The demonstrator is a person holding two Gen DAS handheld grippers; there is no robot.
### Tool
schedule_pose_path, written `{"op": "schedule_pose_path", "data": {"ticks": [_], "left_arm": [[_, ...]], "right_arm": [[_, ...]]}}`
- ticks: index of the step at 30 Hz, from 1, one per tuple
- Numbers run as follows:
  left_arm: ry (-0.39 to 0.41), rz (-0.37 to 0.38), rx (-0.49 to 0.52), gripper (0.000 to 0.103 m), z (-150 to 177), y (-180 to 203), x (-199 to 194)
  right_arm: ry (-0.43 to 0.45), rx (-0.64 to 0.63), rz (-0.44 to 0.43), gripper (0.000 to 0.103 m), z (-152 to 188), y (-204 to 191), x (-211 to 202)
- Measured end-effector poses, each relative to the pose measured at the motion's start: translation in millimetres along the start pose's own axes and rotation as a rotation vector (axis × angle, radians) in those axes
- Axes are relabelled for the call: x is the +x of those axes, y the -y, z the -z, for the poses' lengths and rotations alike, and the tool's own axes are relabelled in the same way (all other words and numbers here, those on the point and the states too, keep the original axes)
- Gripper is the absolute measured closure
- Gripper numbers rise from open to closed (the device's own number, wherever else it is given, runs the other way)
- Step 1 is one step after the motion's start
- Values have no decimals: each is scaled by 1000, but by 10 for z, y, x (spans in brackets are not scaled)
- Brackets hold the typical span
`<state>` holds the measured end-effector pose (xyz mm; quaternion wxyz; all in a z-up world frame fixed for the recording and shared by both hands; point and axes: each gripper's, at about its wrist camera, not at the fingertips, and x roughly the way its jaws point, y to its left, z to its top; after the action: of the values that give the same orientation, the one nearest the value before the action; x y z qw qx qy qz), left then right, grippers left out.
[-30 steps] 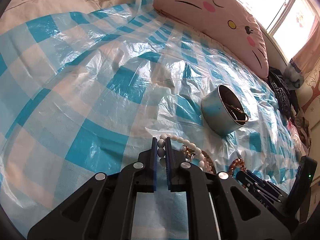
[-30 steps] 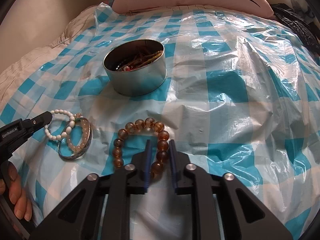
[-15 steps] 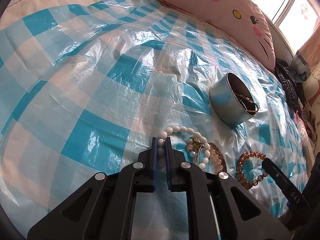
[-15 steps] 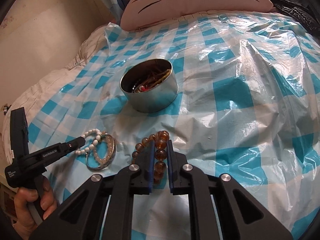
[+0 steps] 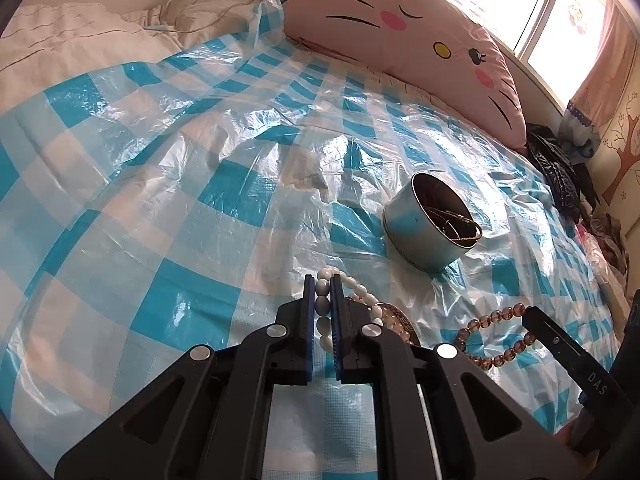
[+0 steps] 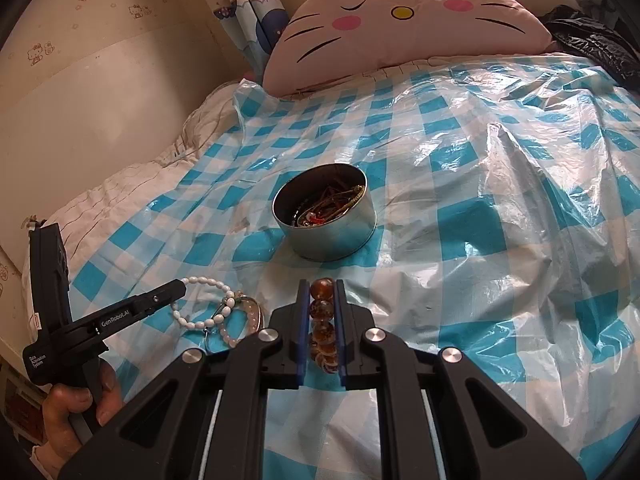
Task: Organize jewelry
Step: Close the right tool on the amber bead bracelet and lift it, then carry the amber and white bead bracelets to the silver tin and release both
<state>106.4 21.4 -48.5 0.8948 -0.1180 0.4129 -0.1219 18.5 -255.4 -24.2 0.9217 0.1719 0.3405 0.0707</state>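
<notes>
Amber round-bead bracelet (image 6: 322, 322) was clamped by right gripper (image 6: 322, 308), white oval-bead bracelet (image 5: 322, 300) by left gripper (image 5: 322, 298), both near round silver tin (image 6: 325, 216); release best made directly above tin.

— What's spread over the bed?
— A crinkled blue-and-white checked plastic sheet (image 6: 500, 208), with a rumpled cream quilt (image 5: 80, 44) showing past its edge.
— And by the sunlit window (image 5: 520, 4)?
— A big pink cat-face cushion (image 6: 404, 20); a shiny black jacket (image 5: 560, 176) lies heaped beside it.
</notes>
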Motion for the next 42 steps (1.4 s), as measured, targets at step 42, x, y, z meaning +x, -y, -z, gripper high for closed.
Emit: {"op": "schedule_pose_path", "data": {"ticks": [42], "left_arm": [[108, 174, 142, 96, -113, 435, -328]], "right_arm": [[98, 41, -47, 91, -81, 34, -188]]}}
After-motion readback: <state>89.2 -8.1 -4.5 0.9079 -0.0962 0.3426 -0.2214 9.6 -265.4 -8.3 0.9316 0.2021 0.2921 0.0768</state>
